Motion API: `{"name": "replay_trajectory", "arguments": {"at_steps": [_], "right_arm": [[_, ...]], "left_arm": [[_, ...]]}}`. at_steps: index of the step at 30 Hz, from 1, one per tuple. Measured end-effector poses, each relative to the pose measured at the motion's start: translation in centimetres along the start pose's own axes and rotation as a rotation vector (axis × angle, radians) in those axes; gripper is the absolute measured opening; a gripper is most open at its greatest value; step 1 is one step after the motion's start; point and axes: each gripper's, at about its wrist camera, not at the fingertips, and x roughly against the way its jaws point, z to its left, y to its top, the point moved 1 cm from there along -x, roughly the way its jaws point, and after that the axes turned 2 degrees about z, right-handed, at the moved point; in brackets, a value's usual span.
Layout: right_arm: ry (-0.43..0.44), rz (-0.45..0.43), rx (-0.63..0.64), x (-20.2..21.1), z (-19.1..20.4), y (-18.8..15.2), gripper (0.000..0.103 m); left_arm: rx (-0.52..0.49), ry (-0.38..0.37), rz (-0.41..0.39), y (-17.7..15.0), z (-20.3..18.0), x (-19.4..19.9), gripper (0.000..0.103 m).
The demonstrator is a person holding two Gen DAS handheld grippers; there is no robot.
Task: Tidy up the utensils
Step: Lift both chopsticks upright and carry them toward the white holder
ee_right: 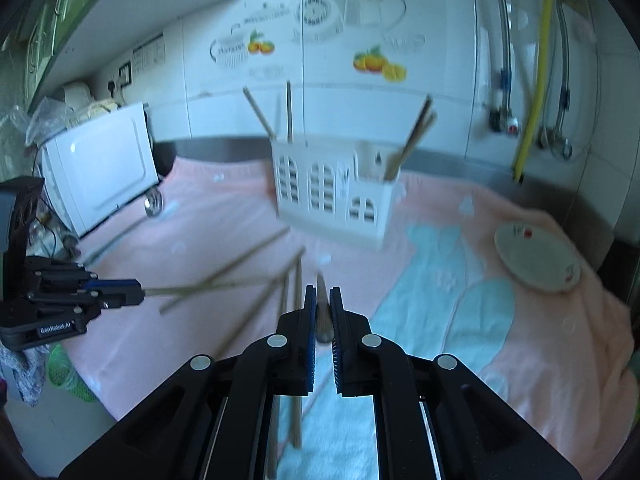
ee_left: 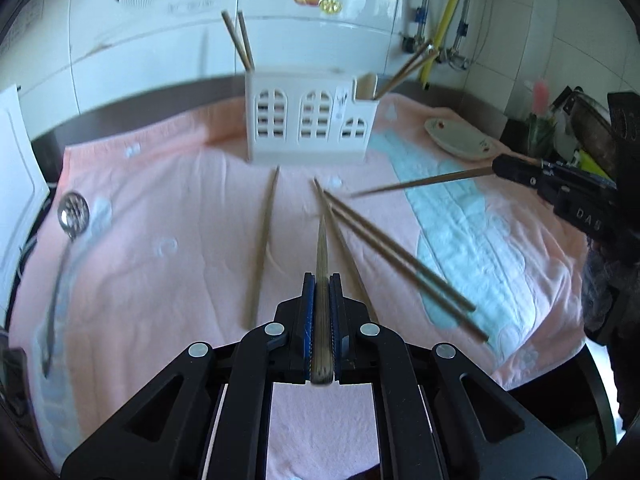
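Observation:
A white house-shaped utensil holder (ee_left: 312,120) stands at the back of the pink towel, with chopsticks upright in its left and right compartments. My left gripper (ee_left: 322,280) is shut on a wooden chopstick (ee_left: 321,248) that points at the holder. My right gripper (ee_right: 322,292) is shut on another chopstick (ee_right: 321,308); in the left wrist view that chopstick (ee_left: 420,182) sticks out leftward from the right gripper (ee_left: 496,168). Several loose chopsticks (ee_left: 400,256) lie on the towel in front of the holder. A metal ladle (ee_left: 72,210) lies at the far left.
A white oval plate (ee_left: 456,140) sits at the right of the towel. A white appliance (ee_right: 100,168) stands at the left edge. Pipes and a yellow hose (ee_right: 536,80) run down the tiled wall. A green basket (ee_right: 68,372) sits below the counter.

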Motion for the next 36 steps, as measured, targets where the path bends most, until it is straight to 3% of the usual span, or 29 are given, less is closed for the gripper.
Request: {"name": "replay_trajectory", "arguments": {"at_steps": [11,23,36], "right_arm": [[0.019,0.004,0.018,-0.2,0.3,4.1,0.007],[0.011,0.005,0.005,0.4,-2.5,11.7,0.007],[-0.035,-0.049,-0.005,-0.1,-4.8,19.9,0.007]], "left_arm": [[-0.003,-0.015,-0.029,3.0,1.2,0.3,0.006],[-0.006,-0.058,-0.097,10.7,2.2,1.6,0.006],[-0.063,-0.007,-0.252,21.9,2.1,4.4,0.006]]}}
